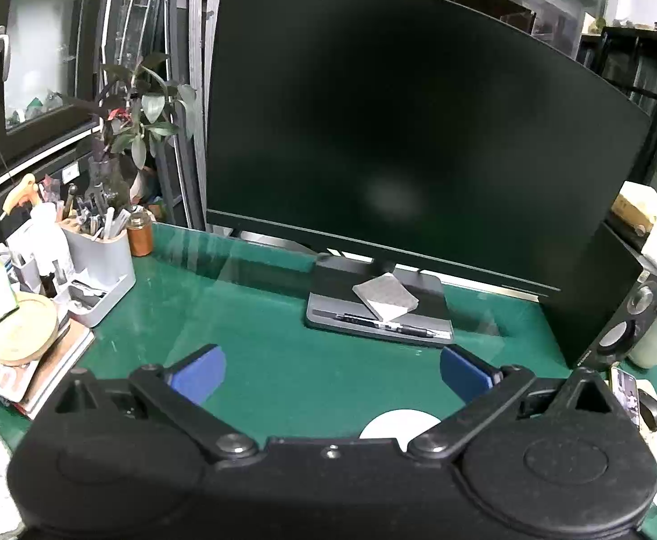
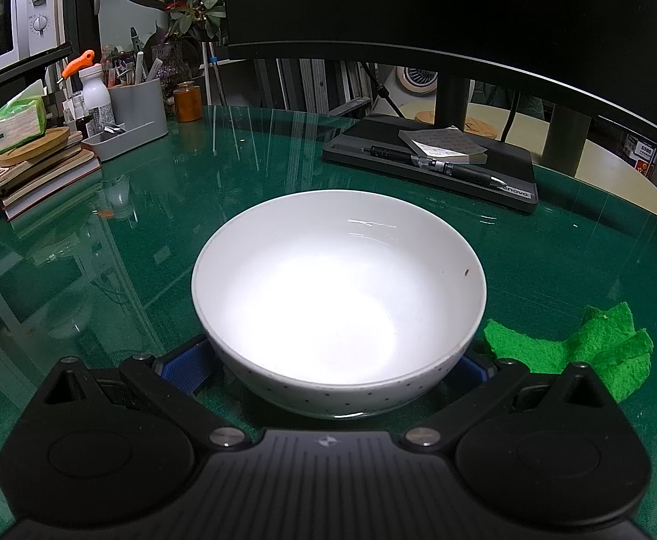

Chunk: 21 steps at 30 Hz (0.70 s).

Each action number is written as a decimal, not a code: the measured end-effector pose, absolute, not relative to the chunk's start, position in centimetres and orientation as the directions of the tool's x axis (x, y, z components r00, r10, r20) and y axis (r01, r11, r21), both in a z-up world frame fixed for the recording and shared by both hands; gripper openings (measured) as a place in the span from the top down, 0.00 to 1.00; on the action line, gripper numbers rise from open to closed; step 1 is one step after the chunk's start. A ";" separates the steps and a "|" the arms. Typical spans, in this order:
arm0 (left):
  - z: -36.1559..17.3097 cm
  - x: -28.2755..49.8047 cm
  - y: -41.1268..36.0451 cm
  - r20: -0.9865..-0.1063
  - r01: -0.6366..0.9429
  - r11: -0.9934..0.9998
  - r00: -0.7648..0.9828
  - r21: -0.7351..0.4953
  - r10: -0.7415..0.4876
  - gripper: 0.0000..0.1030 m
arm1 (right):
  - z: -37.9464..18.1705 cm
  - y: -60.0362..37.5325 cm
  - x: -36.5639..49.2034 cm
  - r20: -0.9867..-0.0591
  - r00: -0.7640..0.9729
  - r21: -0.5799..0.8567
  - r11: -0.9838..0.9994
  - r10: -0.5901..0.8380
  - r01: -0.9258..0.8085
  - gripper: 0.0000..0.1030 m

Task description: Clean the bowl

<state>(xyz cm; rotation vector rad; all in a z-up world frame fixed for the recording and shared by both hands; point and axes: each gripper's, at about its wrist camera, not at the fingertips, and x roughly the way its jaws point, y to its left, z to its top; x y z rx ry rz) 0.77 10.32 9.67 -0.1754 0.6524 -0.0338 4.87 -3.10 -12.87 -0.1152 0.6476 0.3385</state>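
A white bowl (image 2: 337, 288) with small dark dots on its outer wall stands on the green glass-topped table (image 2: 148, 207) in the right wrist view. A dark speck (image 2: 467, 272) marks its inner right wall. My right gripper (image 2: 330, 362) is open wide around the bowl's near side, and the bowl partly hides its blue pads (image 2: 184, 371). A crumpled green sponge cloth (image 2: 593, 351) lies just right of the bowl. My left gripper (image 1: 332, 378) hovers open over the table with nothing between its blue pads (image 1: 198, 378). Below it shows a white sliver of the bowl (image 1: 395, 423).
A large dark monitor (image 1: 400, 135) stands behind, and its base (image 2: 431, 166) holds a pen and a notepad. At the left are a grey desk organiser (image 2: 135, 108), stacked books (image 2: 45, 171), a tissue box (image 2: 13, 126) and a plant (image 1: 135, 117). A speaker (image 1: 625, 328) stands at the right.
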 end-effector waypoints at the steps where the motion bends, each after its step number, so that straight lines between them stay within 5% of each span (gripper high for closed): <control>1: 9.6 0.8 10.3 -0.603 -0.027 0.984 0.793 -0.173 -0.085 0.00 | -12.8 -3.0 4.9 -0.609 0.745 0.000 0.939 0.273 -0.344 0.00; 21: 10.7 0.5 4.5 -0.630 -0.004 0.997 0.776 -0.074 -0.043 0.00 | -8.6 -6.0 1.8 -0.611 0.701 -0.002 0.885 0.368 -0.466 0.00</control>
